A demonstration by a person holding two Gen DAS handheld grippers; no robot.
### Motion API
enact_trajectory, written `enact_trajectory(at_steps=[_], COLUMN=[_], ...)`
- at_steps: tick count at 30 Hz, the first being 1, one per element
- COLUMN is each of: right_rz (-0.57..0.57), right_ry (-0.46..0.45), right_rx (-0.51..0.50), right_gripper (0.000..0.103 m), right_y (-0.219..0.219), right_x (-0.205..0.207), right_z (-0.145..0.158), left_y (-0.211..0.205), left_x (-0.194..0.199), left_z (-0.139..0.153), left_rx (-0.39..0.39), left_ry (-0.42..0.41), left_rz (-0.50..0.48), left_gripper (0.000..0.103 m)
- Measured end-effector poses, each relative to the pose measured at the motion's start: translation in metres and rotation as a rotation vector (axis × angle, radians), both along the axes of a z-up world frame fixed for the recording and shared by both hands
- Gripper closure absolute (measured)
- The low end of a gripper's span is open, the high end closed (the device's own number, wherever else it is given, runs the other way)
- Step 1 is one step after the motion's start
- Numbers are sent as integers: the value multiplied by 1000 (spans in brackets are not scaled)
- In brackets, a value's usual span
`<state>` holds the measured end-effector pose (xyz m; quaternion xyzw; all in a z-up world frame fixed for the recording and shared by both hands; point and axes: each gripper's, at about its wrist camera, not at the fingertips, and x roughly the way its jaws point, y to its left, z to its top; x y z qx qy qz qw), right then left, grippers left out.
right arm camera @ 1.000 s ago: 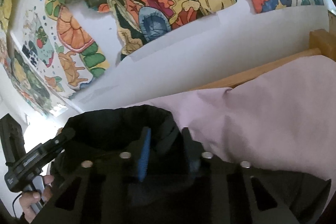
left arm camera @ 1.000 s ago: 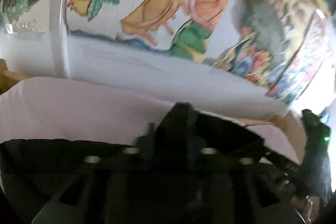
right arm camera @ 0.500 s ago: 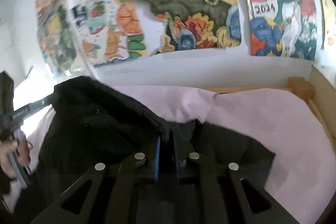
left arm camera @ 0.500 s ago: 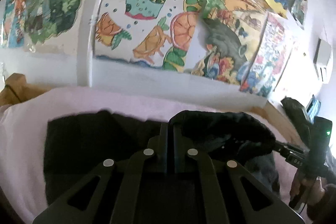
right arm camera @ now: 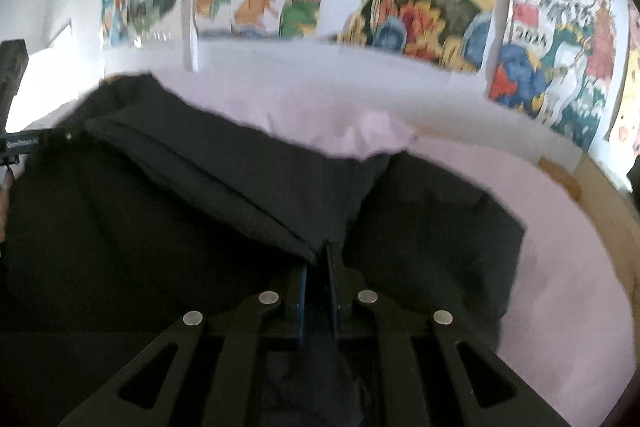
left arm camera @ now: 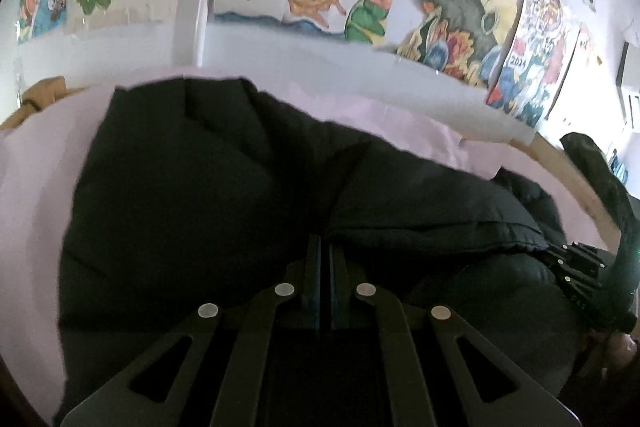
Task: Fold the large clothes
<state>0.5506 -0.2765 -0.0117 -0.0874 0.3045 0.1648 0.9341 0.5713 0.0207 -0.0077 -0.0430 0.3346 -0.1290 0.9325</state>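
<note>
Mid-fold over the pink sheet (left arm camera: 36, 187), we clamp the black jacket (left arm camera: 192, 187) in both left gripper (left arm camera: 324, 247) and right gripper (right arm camera: 316, 259), and must next lay its hem flat.

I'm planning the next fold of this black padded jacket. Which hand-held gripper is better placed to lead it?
Probably the right hand-held gripper: it is shut on the black padded jacket's folded-over flap. The left hand-held gripper is also shut at the fabric edge, but its grip is harder to see.

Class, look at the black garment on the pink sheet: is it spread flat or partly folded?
Partly folded. The black garment has one thick layer doubled over the rest, its edge running diagonally, on the pink sheet.
</note>
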Motion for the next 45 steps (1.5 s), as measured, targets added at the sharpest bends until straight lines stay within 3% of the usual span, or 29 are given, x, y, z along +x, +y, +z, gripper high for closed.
enact_trajectory(at_steps=[3, 6, 11, 12, 15, 18, 21, 26, 28, 30, 32, 35, 40, 42, 45], right_rz=[8, 27, 53, 49, 44, 34, 29, 30, 28, 22, 16, 5, 0, 10, 20], right_ry=[-11, 18, -8, -19, -10, 82, 139, 86, 74, 58, 43, 19, 4, 14, 25], right_rx=[9, 105, 232, 263, 341, 395, 323, 257, 246, 230, 208, 169, 150, 149, 104], right_gripper=[93, 91, 90, 88, 68, 66, 66, 66, 66, 66, 66, 66, 66, 66, 65], right_y=[-1, -15, -39, -42, -40, -27, -8, -2, -2, 1, 4, 10, 11, 12, 19], right_x=[-2, -4, -10, -8, 8, 33, 44, 31, 27, 23, 22, 19, 20, 23, 29], right_z=[2, 10, 51, 60, 74, 65, 47, 34, 32, 31, 29, 25, 19, 15, 8], left_y=[7, 13, 6, 5, 6, 6, 8, 4, 3, -2, -16, -36, -37, -31, -35], left_x=[0, -3, -3, -3, -2, -3, -10, -47, -63, -74, -64, -31, 17, 17, 16], left_z=[-6, -5, 3, 2, 0, 0, 5, 22, 31, 41, 47, 45, 2, -7, -19], left_rx=[-48, -79, -30, -23, -25, -31, -34, 29, 19, -15, 8, 44, 97, 82, 167], left_ry=[-13, -34, -59, -58, -55, -56, -83, -201, -268, -335, -321, -228, -36, -47, -89], left_rz=[-13, -29, -37, -37, -36, -41, -54, -83, -84, -91, -95, -48, 47, 31, -28], left_gripper=[102, 102, 102, 102, 102, 102, 101, 93, 69, 53, 53, 53, 51, 51, 50])
